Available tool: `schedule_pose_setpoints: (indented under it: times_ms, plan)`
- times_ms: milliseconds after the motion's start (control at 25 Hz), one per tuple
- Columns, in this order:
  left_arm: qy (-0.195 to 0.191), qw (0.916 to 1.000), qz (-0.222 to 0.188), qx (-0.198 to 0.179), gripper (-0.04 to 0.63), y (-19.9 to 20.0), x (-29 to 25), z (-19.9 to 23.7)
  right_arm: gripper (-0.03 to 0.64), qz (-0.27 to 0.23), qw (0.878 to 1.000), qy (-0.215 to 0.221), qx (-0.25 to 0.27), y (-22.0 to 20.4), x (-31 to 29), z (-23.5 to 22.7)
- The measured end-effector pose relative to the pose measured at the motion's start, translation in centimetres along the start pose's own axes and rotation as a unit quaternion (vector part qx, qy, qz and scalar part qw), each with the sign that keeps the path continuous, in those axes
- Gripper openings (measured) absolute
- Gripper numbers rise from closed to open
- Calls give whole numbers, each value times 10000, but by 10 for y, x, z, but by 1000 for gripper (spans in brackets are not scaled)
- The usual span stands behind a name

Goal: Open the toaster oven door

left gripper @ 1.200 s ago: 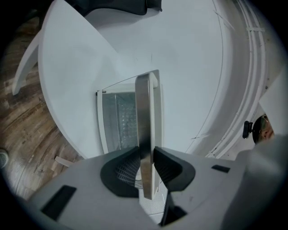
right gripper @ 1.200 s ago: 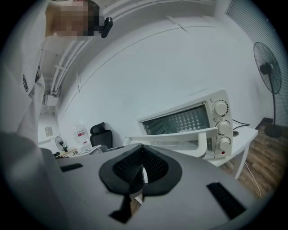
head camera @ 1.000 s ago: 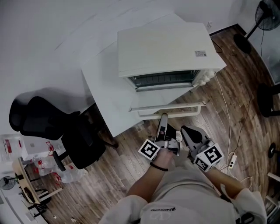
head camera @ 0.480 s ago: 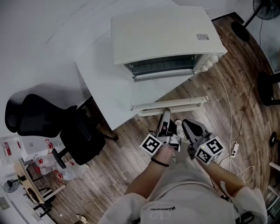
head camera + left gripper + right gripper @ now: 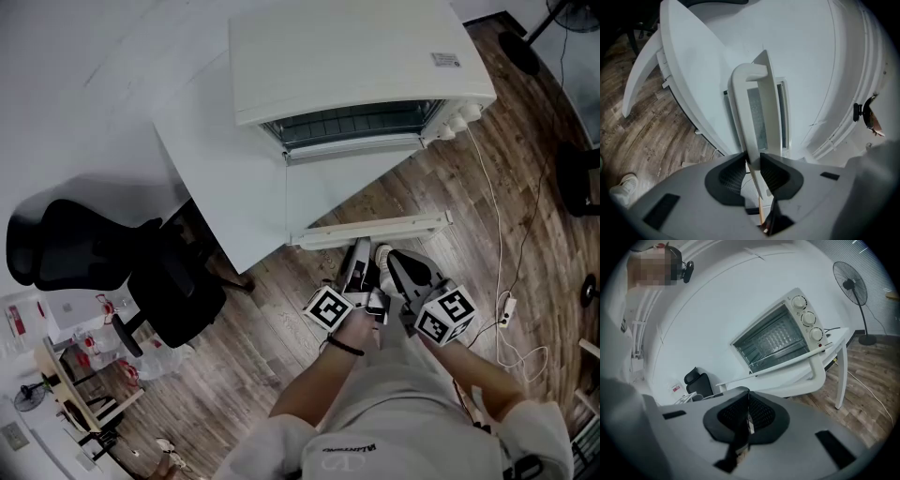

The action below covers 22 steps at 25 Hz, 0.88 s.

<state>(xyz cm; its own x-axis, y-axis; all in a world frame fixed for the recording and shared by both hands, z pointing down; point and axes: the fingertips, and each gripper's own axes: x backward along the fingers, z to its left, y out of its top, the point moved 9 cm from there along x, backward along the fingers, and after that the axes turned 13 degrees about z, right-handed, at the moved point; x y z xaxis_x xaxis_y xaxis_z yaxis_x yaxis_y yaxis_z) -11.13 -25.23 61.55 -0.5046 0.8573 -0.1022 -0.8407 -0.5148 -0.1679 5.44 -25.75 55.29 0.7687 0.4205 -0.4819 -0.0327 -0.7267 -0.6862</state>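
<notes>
A black office chair (image 5: 94,253) stands left of the white table (image 5: 216,169), a fan (image 5: 851,284) is off to the right, and a cable with a power strip (image 5: 507,309) trails over the wood floor. The toaster oven (image 5: 347,56) sits on the table with its door (image 5: 347,192) swung down and out. The left gripper (image 5: 752,164) clamps the door handle (image 5: 750,117) between its pads. The right gripper (image 5: 747,401) hangs just beside it, jaws pressed together and empty, short of the handle.

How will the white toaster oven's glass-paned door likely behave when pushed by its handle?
Probably stiff: the door looks a rigid framed panel, unlikely to bend. Its glass pane suggests fragility. The smooth white bar handle may slip between the jaws of the left gripper.
</notes>
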Motion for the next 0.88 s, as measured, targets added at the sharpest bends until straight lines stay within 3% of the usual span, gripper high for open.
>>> schedule_pose_setpoints:
  times_ms: [240, 880]
  plan:
    - [111, 9997, 123, -174, 97, -5, 2, 26, 17, 142, 9998, 34, -117, -14, -14, -5]
    - [242, 9994, 227, -53, 94, -12, -6, 75, 17, 480, 9978, -16, -457, -55, -48, -29]
